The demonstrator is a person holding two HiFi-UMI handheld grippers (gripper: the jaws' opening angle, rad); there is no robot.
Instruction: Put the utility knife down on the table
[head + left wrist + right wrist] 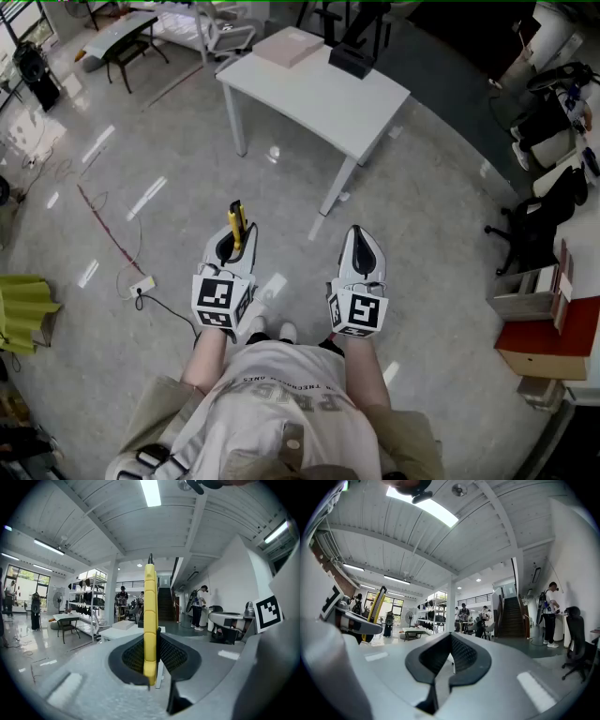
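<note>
My left gripper (231, 246) is shut on a yellow utility knife (237, 223), which sticks out forward past the jaws. In the left gripper view the knife (149, 620) stands on edge, clamped between the dark pads of the left gripper (152, 654). My right gripper (362, 246) is held beside it, shut with nothing in it; its jaws meet in the right gripper view (449, 656), where the knife (376, 607) shows at far left. Both hang over the floor, short of the white table (323, 98) ahead.
A cardboard box (289, 45) and a black object (353, 58) lie on the table's far end. A cable with a power strip (141, 286) runs on the floor at left. Office chairs (539, 220) and a red box (553, 339) stand at right.
</note>
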